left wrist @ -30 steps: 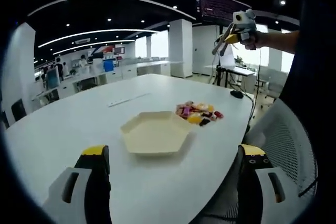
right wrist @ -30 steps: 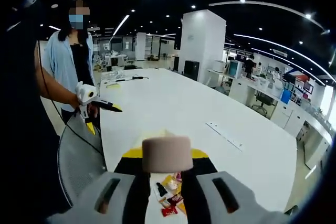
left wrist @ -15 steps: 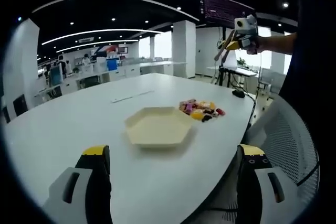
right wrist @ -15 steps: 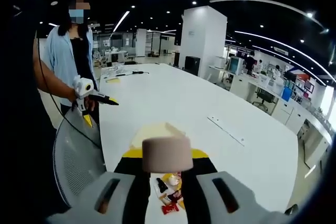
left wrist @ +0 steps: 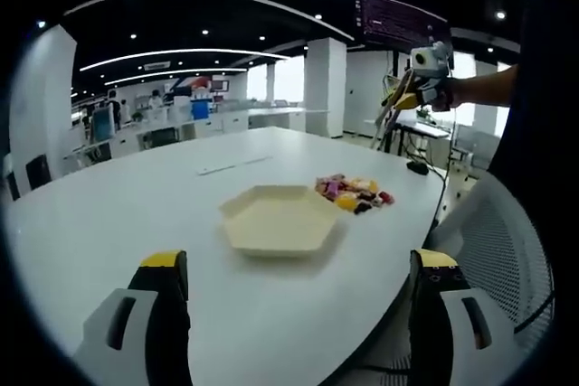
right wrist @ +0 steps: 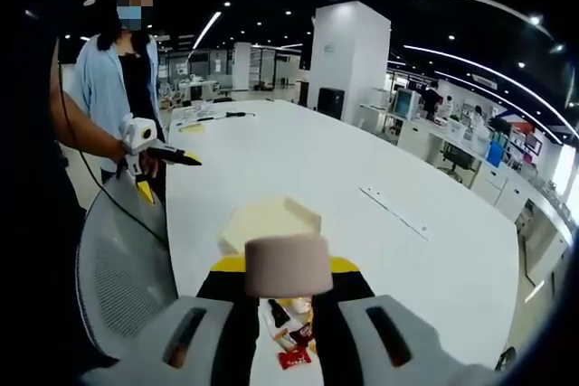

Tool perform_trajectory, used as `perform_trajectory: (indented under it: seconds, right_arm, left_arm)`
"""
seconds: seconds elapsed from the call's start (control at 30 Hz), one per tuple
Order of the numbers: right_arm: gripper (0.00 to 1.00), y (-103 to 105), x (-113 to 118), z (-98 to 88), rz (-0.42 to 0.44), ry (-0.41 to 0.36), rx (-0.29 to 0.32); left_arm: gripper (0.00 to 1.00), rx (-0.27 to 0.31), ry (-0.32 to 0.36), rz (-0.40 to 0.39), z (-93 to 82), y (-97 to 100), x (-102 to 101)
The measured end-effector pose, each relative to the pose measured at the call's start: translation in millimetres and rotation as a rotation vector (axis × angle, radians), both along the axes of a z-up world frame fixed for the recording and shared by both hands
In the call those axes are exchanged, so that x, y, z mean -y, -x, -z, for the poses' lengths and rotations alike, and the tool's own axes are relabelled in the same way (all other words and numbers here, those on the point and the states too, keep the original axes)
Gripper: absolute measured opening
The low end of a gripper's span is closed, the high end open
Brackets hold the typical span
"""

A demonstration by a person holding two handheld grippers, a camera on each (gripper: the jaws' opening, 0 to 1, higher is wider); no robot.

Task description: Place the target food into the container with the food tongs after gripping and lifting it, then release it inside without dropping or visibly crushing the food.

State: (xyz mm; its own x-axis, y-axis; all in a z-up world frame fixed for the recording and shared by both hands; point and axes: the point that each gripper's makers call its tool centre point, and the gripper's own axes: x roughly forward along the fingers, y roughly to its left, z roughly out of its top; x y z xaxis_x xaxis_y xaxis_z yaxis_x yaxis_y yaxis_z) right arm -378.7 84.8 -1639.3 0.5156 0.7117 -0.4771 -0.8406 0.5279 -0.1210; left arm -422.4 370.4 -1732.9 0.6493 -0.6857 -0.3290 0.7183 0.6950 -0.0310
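Table [left wrist: 136, 214], white and broad, is spread ahead of both grippers, and a grey mesh chair [right wrist: 122, 268] is seen at its near edge. A person in a light blue shirt [right wrist: 109, 88] is seen standing to the left in the right gripper view. A cream hexagonal container [left wrist: 276, 221] is laid on the table ahead of the left gripper [left wrist: 294, 291], between its two jaws, which are held wide apart with nothing between them. Just beyond the container and to its right, a heap of small mixed food pieces [left wrist: 353, 194] is spread on the table. The right gripper [right wrist: 279, 288] is held high above that heap [right wrist: 288, 332], with the container [right wrist: 270, 223] just ahead of it; its jaws are closed on a beige cylindrical piece of food [right wrist: 288, 264]. A pale strip [right wrist: 395, 215] is laid flat on the table, well apart from the container.
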Motion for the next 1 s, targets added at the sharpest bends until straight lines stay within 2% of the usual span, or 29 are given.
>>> perform_trajectory:
  seconds: [0.17, 0.43, 0.63, 1.0]
  right_arm:
    - [0.21, -3, -4, 20.2, -0.012, 0.020, -0.019]
    - [0.21, -7, -8, 53.1, -0.039, 0.064, -0.044]
    - [0.21, -7, -10, 82.3, -0.032, 0.073, -0.087]
    - [0.20, -8, -10, 118.0, -0.016, 0.103, -0.140]
  left_arm:
    - [0.97, 0.001, -0.033, 0.026, 7.1, 4.1, 4]
    - [0.97, -0.005, -0.049, 0.039, 11.8, 5.6, 7]
    - [0.96, -0.020, -0.045, 0.003, 12.8, 1.1, 1]
    - [0.95, -0.040, -0.100, 0.066, 24.8, 11.0, 9]
